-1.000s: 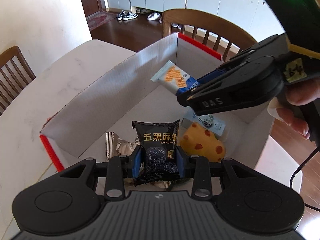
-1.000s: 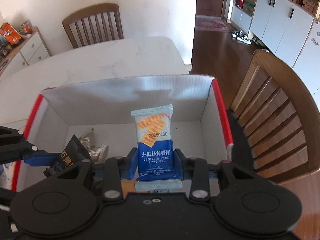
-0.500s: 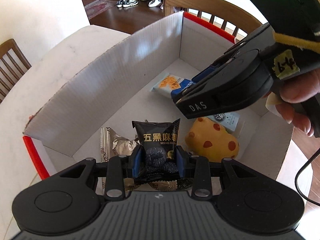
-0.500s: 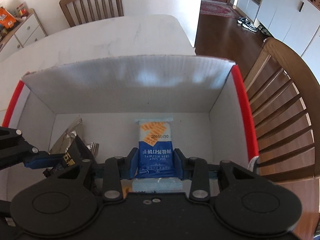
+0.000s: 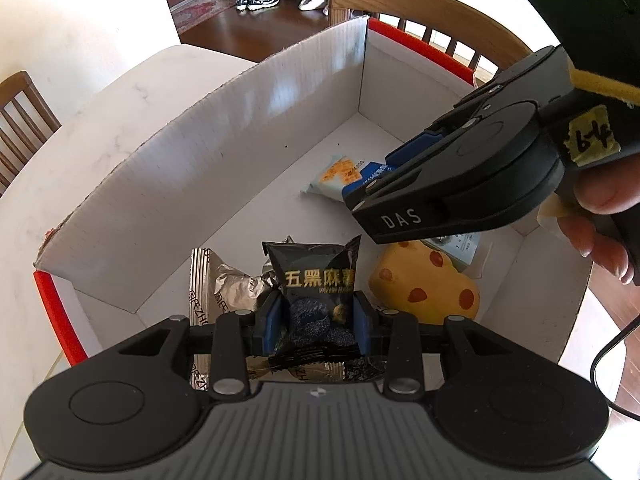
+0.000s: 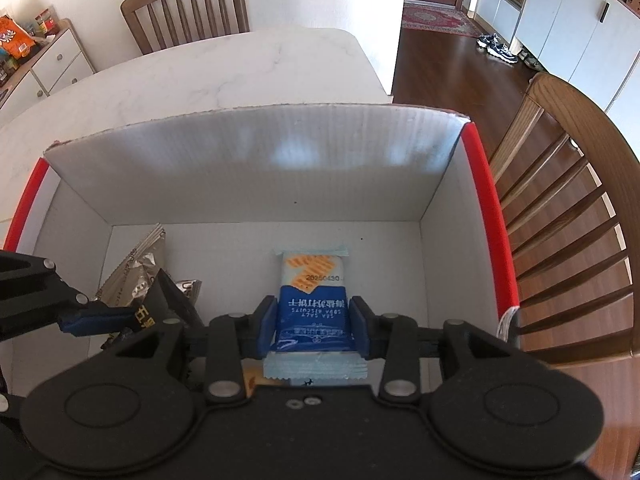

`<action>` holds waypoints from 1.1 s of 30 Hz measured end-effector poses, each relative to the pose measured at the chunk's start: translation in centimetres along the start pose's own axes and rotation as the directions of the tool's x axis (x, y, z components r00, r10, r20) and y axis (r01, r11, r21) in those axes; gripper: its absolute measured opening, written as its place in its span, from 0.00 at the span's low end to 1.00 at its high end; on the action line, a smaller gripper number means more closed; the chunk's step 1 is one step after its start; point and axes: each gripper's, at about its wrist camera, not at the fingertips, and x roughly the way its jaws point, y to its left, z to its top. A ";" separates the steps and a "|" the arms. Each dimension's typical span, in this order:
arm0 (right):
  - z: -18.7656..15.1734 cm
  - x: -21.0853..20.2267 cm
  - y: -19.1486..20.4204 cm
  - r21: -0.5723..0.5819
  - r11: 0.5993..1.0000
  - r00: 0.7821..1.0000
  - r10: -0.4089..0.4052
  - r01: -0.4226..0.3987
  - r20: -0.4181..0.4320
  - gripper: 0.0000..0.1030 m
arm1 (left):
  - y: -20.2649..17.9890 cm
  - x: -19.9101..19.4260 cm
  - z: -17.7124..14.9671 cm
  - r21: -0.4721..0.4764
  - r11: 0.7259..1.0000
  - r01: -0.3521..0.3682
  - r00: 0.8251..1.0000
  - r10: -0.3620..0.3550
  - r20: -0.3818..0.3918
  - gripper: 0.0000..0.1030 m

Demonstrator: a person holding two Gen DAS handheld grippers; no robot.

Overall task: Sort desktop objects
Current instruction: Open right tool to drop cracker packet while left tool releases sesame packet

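I have both tools down inside the white box point(image 6: 248, 168) with the red edges. My right gripper point(image 6: 313, 322) has the blue biscuit packet point(image 6: 312, 300) between its jaws, which are opening now; the packet's far end already lies on the box floor ahead of me, and the pads look barely on it, if at all. My left gripper point(image 5: 318, 322) has its pads pressed on the black snack packet point(image 5: 318, 284), which stands upright between them, narrow jaws, firm hold.

Just ahead and to the left of my left tool lies a crumpled silver wrapper point(image 5: 224, 288); to its right sits the yellow cheese-shaped toy point(image 5: 424, 288), with a pale packet point(image 5: 464, 246) tucked behind it. My right tool crosses over that corner.

What worries me is the crowding. My two tools are close together over a small floor, so pulling the right one out carelessly could knock the left or drag the biscuit packet back up if a pad catches its crimped end. If I let the black packet go from here, it could topple onto the silver wrapper rather than lie flat. The thin box wall could also shift if I bump it.
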 end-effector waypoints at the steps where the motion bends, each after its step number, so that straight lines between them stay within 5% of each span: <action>1: -0.1 -0.1 0.0 0.000 1.000 1.000 0.001 -0.001 0.003 0.38 | 0.1 -0.2 0.0 0.001 1.000 0.002 1.000 -0.002 0.006 0.37; 7: -0.2 -0.9 -0.7 0.006 1.000 1.000 0.017 -0.017 0.017 0.40 | 0.7 -1.1 0.1 -0.017 1.000 0.010 0.999 -0.010 0.048 0.58; 17: -0.2 -3.0 -1.3 0.001 0.999 0.998 0.036 -0.036 0.047 0.45 | 0.7 -1.8 -0.3 -0.047 0.999 0.011 0.996 -0.007 0.086 0.59; 20: -0.4 -3.9 -1.4 0.001 0.999 0.996 0.052 -0.052 0.067 0.54 | 0.8 -2.7 -0.6 -0.063 0.998 0.017 0.995 -0.011 0.101 0.59; 33: -2.4 -7.4 -0.9 -0.029 0.993 0.984 0.119 -0.116 0.130 0.55 | 0.7 -6.6 -2.8 -0.132 0.991 0.014 0.981 0.012 0.193 0.63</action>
